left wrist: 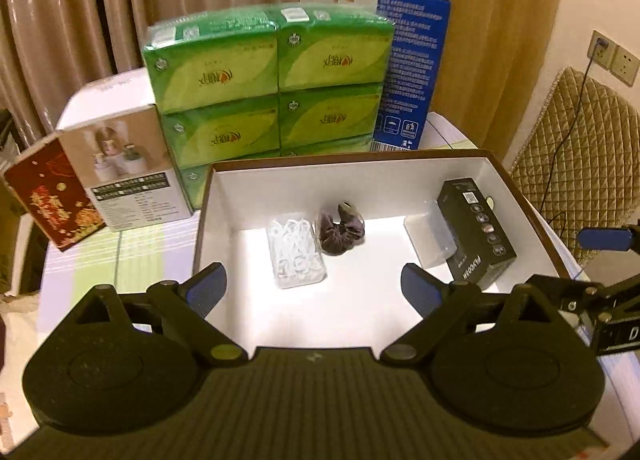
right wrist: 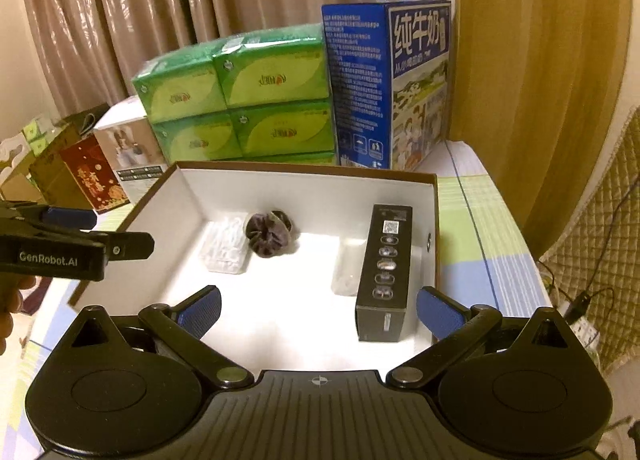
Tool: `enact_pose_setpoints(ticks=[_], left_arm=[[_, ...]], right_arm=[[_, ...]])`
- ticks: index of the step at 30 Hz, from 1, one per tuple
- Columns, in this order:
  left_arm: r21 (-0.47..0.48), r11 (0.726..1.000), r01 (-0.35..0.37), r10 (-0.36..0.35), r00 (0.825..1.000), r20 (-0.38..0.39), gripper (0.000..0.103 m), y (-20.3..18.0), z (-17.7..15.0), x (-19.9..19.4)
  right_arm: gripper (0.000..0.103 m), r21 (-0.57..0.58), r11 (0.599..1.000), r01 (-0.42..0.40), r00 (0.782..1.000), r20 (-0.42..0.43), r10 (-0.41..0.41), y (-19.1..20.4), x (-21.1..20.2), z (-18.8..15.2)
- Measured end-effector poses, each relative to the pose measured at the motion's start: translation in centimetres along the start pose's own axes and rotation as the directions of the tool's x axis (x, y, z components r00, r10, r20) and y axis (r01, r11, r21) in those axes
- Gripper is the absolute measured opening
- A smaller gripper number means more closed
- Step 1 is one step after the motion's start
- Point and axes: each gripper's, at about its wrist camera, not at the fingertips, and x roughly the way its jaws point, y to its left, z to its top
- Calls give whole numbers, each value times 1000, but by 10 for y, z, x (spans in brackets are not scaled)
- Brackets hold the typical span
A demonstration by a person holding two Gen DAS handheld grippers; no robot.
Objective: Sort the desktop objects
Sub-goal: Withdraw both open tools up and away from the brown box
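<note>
1. The right gripper hangs over the near edge of the white-lined storage box, its blue-padded jaws spread wide and holding nothing.
2. Inside the box, a black product box lies along the right wall, with a clear plastic case just beside it on its left.
3. Toward the back left, a dark velvet scrunchie touches a clear packet of white items.
4. The left gripper enters from the left edge, above the box's left wall; whether its jaws are apart cannot be told.
5. Behind the box stand green tissue packs and a blue milk carton case.
</note>
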Motion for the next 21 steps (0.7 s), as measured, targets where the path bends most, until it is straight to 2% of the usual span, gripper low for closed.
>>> enact_pose_setpoints(ticks=[21], left_arm=[[-61,998,-30,33,999,39,95,-16,-65,-112]], right_arm=[[101,-18,999,-46,997,59,47,24,-94,-50]])
